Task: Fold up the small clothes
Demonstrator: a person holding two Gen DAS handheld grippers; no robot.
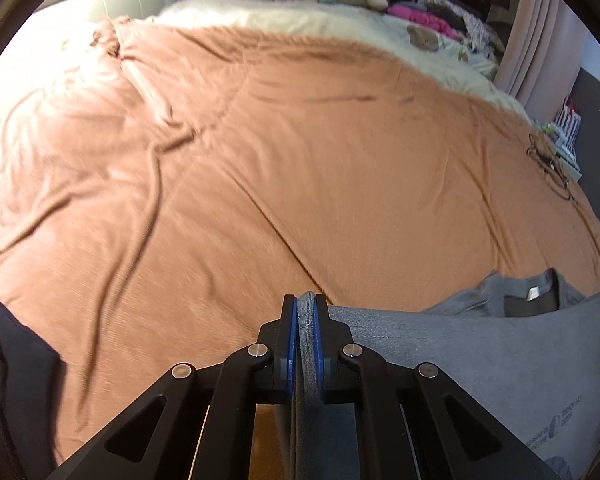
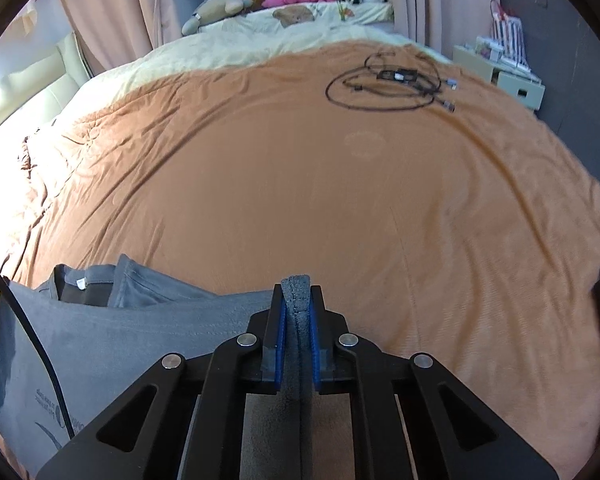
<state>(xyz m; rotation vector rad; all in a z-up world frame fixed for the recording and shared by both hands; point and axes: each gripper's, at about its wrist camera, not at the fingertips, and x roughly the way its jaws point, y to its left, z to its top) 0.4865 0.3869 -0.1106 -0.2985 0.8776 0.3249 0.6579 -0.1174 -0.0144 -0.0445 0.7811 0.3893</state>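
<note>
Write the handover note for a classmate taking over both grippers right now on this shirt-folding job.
Left gripper: shut on the grey T-shirt's edge.
Right gripper: shut on the same T-shirt's opposite edge.
The shirt hangs stretched between them over the near end of the orange bedspread, collar and label showing.
Black cables lie at the far side.
Done: both edges gripped.
Left: every fold; probably lay it flat first.
</note>
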